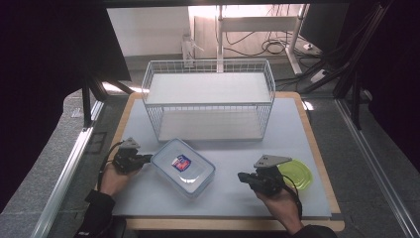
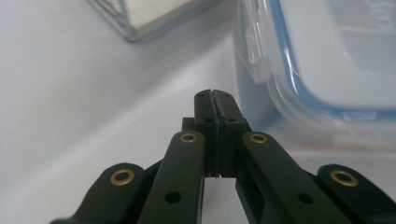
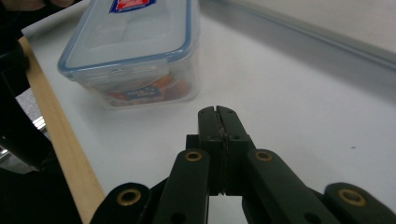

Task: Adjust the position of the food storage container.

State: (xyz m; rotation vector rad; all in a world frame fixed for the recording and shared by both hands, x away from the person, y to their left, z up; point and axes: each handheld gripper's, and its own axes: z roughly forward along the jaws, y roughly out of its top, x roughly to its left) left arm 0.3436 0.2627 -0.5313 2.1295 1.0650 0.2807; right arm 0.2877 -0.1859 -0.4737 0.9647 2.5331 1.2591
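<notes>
Left gripper: its two black jaws are pressing together with nothing between them, the tips resting low over the white table top. Just to their right, the rounded corner of the plastic box is lying close beside the tips; whether it is touching them cannot be told. In the high view this gripper is sitting at the near left of the table, pointing right at the box's left end.

Right gripper: its jaws are likewise closing flat on each other and holding nothing. The box is standing apart from these tips, farther off and to their left in the right gripper view. In the high view this gripper is lying at the near right, pointing left toward the box, a gap of bare table showing between them.

The box, clear with a blue-edged lid and a label on top, is lying between the two grippers at the near middle of the table. A green lid is lying behind the right gripper. A white wire shelf is standing at the far side.
</notes>
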